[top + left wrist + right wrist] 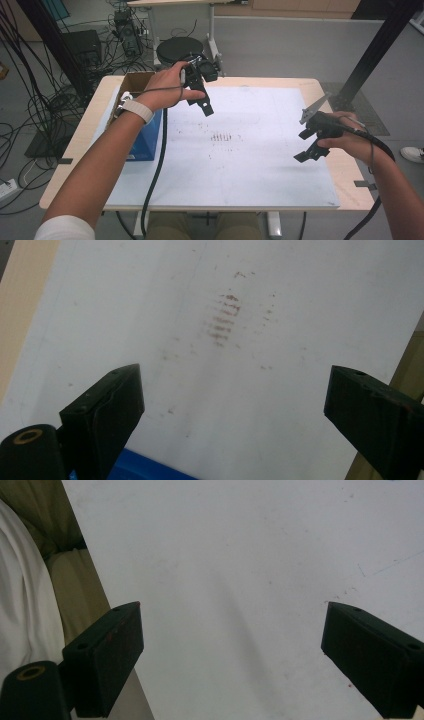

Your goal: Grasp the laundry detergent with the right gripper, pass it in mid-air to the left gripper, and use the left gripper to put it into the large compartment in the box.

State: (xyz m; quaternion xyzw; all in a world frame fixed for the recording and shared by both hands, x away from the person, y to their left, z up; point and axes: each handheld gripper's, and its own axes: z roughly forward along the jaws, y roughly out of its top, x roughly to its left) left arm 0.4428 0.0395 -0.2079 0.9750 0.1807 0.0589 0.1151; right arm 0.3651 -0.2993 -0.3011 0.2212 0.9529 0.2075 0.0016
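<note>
My left gripper (201, 103) hangs over the far left part of the white sheet (250, 165), held in the left hand. In the left gripper view its two black jaws stand wide apart with nothing between them (232, 405), and below them lies the sheet with a patch of reddish smudges (223, 320). My right gripper (306, 145) hovers above the sheet's right edge, held in the right hand. The right gripper view has its jaws spread wide over bare sheet, empty (232, 647).
A blue box (150, 137) lies on the table's left side under the left forearm, with an open cardboard box (131, 85) behind it. Reddish smudges (225, 136) mark the sheet's middle. Black cables trail from both grippers. A black frame post (372, 55) rises at the right rear.
</note>
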